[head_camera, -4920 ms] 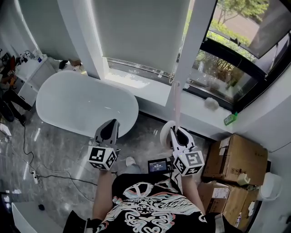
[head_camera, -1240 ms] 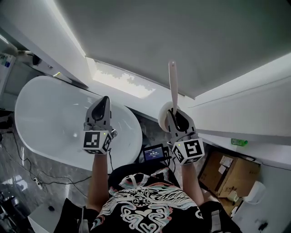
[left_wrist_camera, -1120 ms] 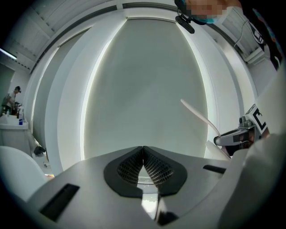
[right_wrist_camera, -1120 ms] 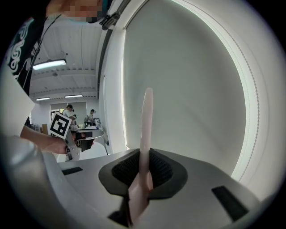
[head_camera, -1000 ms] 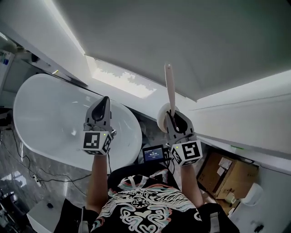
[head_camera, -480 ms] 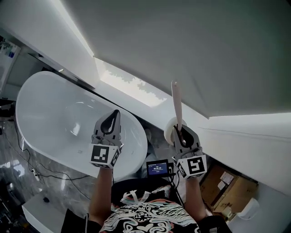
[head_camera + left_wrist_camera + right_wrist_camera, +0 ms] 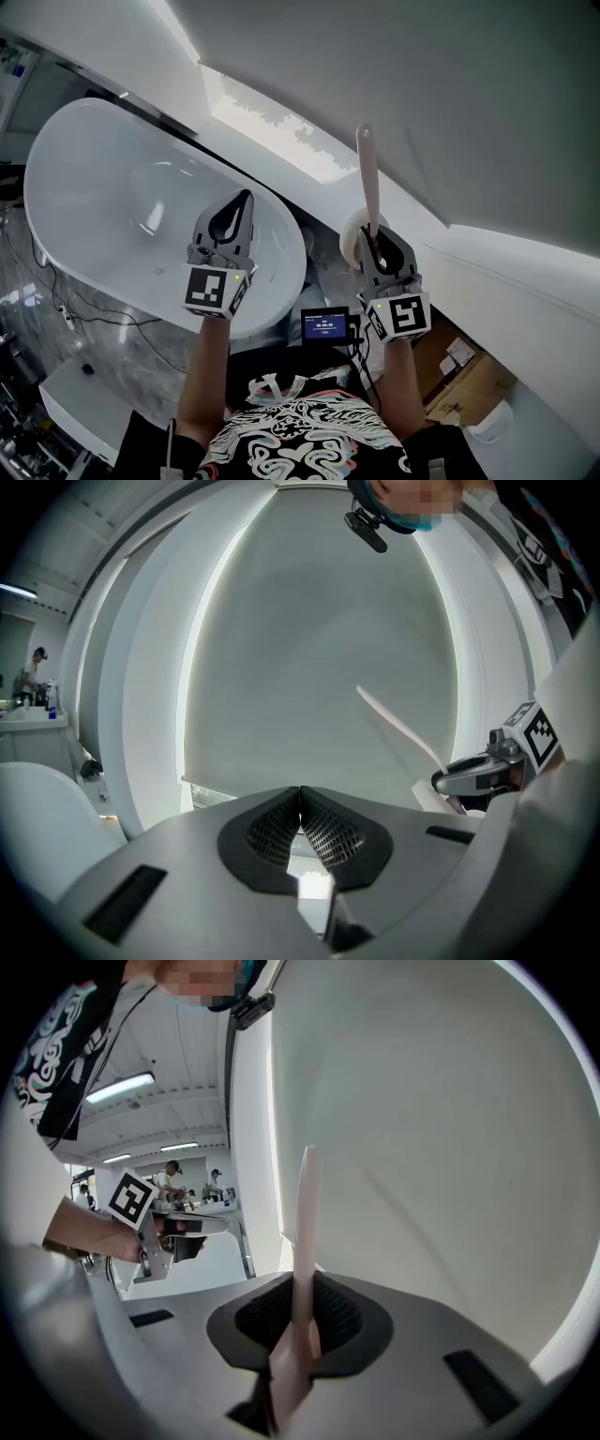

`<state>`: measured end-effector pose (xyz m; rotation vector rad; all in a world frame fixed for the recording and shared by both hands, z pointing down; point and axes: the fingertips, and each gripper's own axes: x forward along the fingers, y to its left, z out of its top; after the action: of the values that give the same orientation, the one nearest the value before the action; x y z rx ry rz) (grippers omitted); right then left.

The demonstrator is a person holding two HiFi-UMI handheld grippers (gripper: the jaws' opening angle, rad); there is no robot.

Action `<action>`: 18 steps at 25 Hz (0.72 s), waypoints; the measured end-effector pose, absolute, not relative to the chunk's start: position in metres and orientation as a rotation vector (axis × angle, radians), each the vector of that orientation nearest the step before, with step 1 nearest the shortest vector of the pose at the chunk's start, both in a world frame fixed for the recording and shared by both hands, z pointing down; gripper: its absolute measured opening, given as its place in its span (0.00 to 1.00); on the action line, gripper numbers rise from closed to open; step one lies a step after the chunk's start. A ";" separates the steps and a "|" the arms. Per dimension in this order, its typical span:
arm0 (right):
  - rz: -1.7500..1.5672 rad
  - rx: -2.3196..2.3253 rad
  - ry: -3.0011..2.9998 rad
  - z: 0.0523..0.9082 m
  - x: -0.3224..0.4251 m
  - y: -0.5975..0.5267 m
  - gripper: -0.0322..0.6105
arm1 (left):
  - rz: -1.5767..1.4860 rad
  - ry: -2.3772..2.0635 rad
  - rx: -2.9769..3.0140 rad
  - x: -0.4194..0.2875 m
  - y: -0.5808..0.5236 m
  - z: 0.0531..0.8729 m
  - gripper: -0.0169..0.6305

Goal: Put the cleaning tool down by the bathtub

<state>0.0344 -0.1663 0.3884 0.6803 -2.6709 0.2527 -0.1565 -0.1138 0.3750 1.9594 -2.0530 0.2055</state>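
My right hand-held gripper (image 7: 379, 247) clamps the brush (image 7: 367, 176), handle pointing forward, right of the bathtub (image 7: 89, 220); left hand-held gripper (image 7: 236, 208) clenched empty.

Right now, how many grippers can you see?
2. The left gripper is shut and empty, by the bathtub's end. The right gripper, beside it, is shut on the tool, whose handle points up.

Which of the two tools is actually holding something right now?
The right tool, its jaws closed on the pale handle of the cleaning brush, which sticks up past it. The left tool has its jaws shut together on nothing.
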 end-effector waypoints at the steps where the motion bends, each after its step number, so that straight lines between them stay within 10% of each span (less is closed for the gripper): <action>1: 0.251 0.666 -2.668 0.393 0.033 -0.167 0.16 | 0.204 -2.053 1.948 -0.158 -0.114 0.381 0.05; 18: 0.200 0.503 -2.610 0.459 0.000 -0.186 0.16 | 0.221 -2.064 1.822 -0.186 -0.122 0.450 0.05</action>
<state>0.0000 -0.1857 0.4588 0.5032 -2.6101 0.2002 -0.1859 -0.1216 0.4501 1.8217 -2.0637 0.2210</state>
